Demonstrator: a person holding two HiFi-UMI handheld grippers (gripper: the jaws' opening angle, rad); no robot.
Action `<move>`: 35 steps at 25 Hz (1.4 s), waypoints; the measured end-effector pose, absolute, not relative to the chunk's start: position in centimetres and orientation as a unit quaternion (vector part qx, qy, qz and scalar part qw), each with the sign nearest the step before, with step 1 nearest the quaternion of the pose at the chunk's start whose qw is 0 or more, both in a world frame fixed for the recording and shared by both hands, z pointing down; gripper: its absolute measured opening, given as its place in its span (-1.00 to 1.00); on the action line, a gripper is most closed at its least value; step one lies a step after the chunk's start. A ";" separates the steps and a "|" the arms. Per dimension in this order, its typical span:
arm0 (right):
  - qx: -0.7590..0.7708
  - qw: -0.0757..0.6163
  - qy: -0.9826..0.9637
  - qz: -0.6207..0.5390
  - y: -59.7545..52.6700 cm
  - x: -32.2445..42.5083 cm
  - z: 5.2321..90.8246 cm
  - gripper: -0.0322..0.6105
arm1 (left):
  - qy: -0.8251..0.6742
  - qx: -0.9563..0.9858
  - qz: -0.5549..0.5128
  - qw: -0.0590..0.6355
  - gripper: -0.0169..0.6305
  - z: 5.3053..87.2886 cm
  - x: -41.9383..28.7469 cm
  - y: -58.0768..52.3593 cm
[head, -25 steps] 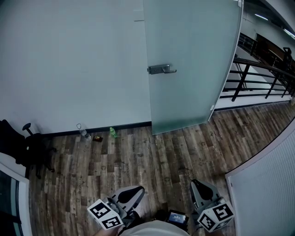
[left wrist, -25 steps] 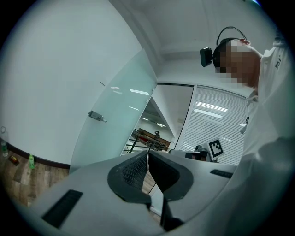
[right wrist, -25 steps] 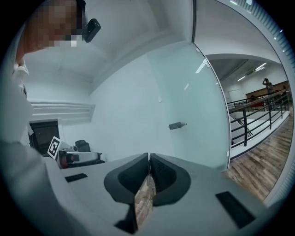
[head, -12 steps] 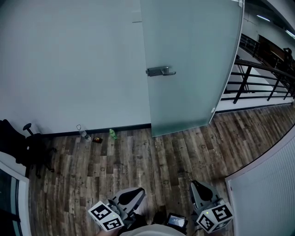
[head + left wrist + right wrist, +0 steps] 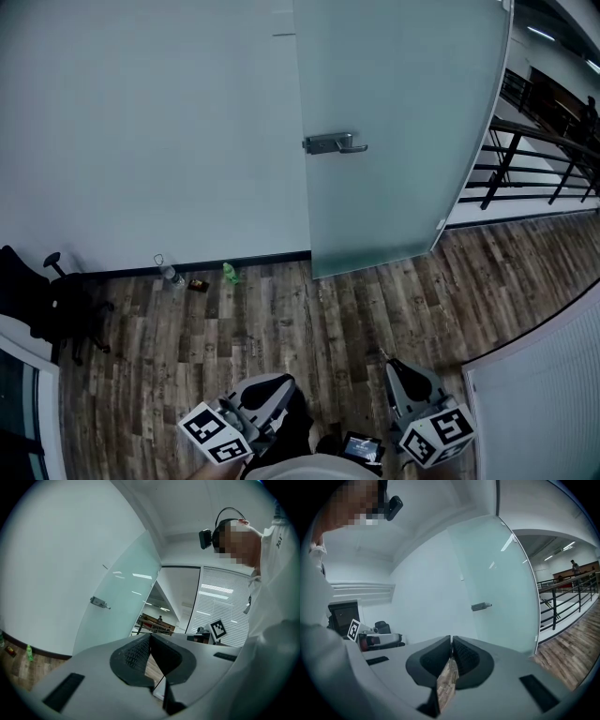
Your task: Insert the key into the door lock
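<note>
I record matching units: the left gripper (image 5: 272, 386) at seven o'clock and the right gripper (image 5: 396, 370) at five o'clock each have a pale grey shell, black ribbed pads (image 5: 135, 651) and a white cube (image 5: 216, 434) bearing black square markers; the wearer has a white top (image 5: 276, 634) and a black head camera (image 5: 205, 538).

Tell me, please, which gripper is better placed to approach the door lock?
Probably right: the right gripper faces the door handle nearly straight on, jaws shut; the left gripper, also shut, has it off to one side. Both are far off; no key shows.
</note>
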State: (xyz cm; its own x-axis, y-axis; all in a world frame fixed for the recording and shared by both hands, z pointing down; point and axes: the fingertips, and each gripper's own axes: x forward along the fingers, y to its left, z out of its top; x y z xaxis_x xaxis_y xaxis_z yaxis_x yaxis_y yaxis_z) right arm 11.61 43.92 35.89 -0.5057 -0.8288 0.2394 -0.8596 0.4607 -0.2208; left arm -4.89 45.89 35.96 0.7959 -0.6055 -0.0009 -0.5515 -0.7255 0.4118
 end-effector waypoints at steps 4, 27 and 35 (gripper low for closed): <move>0.504 0.050 -0.848 0.154 40.0 10.7 35.8 -0.83 | -0.310 0.929 -0.064 0.193 -0.90 36.1 -5.5 41.6; 0.530 0.049 -0.832 0.157 20.1 5.3 34.6 -0.83 | -0.263 0.936 -0.047 0.228 -0.90 36.0 -9.6 22.9; 0.502 0.047 -0.850 0.152 11.3 7.3 34.6 -0.83 | -0.297 0.927 -0.046 0.225 -0.90 35.8 -7.1 14.9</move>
